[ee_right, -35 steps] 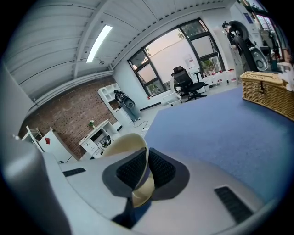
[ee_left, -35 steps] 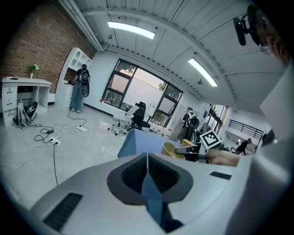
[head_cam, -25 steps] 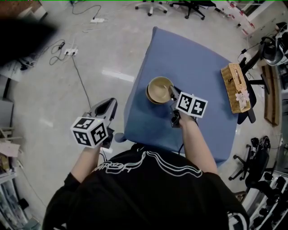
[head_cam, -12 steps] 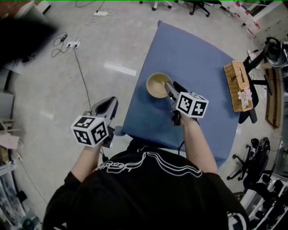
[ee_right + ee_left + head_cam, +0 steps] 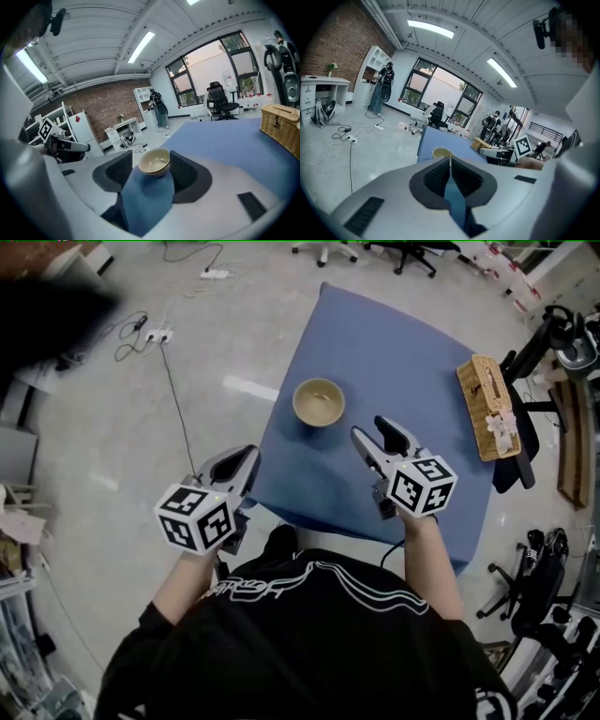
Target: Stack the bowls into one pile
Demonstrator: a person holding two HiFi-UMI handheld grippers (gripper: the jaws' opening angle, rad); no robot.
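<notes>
A nested stack of cream-coloured round bowls (image 5: 319,401) stands upright on the blue cloth-covered tabletop (image 5: 403,343), near its left edge in the head view and towards the person's side. The right gripper (image 5: 375,432) hangs over the tabletop just to the right of the stack and nearer the person, apart from it. Its dark ribbed fingers (image 5: 117,172) stand wide apart and have just been opening. Nothing lies between them: in the right gripper view the bowls show through the gap, beyond the fingertips and untouched, with bare blue cloth in front. The left gripper (image 5: 246,457) hovers off the tabletop's left edge, over the grey floor (image 5: 141,427), with its fingers (image 5: 433,177) brought together at the tips and empty. A woven wicker basket (image 5: 487,407) sits at the tabletop's far right edge, well apart from the bowls.
</notes>
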